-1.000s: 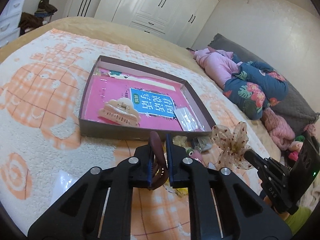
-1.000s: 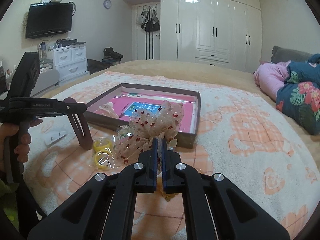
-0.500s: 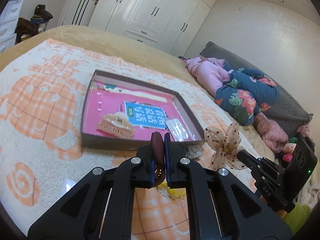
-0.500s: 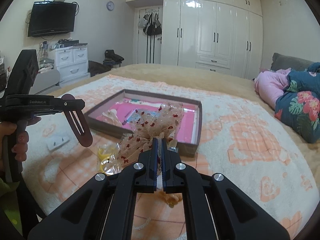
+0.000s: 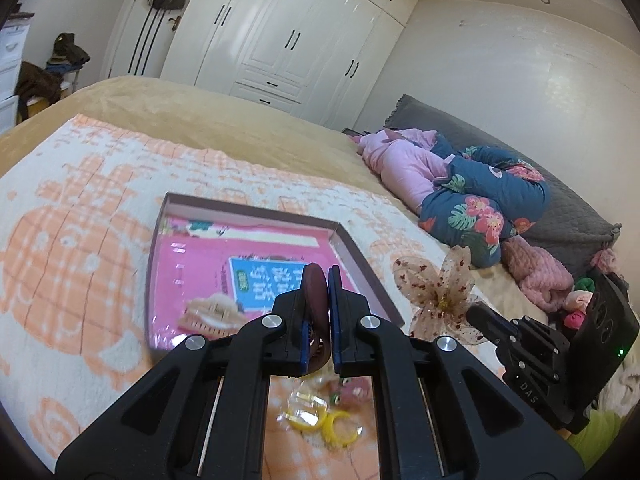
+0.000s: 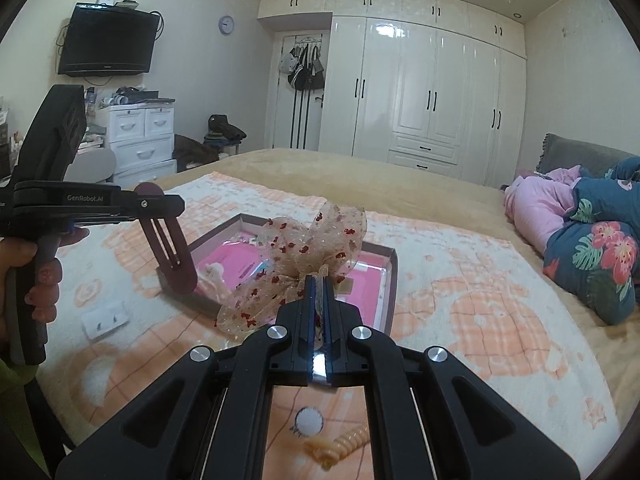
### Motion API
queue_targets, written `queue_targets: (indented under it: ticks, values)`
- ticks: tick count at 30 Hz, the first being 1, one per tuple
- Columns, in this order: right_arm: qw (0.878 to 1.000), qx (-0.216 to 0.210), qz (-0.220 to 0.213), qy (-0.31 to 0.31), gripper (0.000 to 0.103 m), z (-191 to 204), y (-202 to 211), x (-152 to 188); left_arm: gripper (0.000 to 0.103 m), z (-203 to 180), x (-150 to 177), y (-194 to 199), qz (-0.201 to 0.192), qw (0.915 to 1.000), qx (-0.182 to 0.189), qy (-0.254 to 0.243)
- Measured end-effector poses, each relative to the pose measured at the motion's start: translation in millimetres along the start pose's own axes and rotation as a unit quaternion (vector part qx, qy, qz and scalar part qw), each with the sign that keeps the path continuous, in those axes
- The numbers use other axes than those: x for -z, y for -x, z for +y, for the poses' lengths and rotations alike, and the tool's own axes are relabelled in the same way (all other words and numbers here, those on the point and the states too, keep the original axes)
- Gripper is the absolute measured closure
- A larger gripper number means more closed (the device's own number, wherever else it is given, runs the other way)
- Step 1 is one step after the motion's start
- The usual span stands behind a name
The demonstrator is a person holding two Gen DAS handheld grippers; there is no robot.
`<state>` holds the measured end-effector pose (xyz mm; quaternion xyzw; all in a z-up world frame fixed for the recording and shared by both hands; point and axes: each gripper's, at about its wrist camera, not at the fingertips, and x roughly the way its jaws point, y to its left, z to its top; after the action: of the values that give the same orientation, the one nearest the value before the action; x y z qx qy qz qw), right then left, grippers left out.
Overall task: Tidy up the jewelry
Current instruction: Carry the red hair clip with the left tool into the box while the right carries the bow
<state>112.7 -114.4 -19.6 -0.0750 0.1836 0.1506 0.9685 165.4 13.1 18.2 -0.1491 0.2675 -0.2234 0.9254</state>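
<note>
Both grippers have risen from the bed over the last second, carrying their loads up toward the shallow brown box (image 5: 362,258) on the fleecy orange-and-cream blanket (image 5: 80,240). Left gripper (image 5: 318,280) pinches a flat, matte maroon hair clip (image 6: 172,256) with 2 slots, now hanging over the box's near corner. Right gripper (image 6: 316,284) clamps the knot of a sheer bow (image 6: 308,248) dotted with red, held above the near wall. Inside, on a glossy pink liner, lies 1 beige claw clip (image 5: 212,312). Judged from this, the step is transport; next, each piece likely needs lowering past the rim before release. Yellow rings (image 5: 324,424) wait on the blanket.
</note>
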Motion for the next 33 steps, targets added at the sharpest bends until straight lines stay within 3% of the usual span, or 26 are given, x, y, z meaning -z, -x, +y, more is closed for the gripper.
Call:
queue_targets:
  ticks: [21,33]
  values:
    - [0.999,0.037,0.007,-0.022,0.099,-37,-56,-22,0.1,-11,-18,-77,0.041,0.9988,0.028,0.002]
    - [0.998,0.034,0.044,-0.043,0.099,-51,-96,-15,0.1,-5,-10,-115,0.068,0.9951,0.066,0.03]
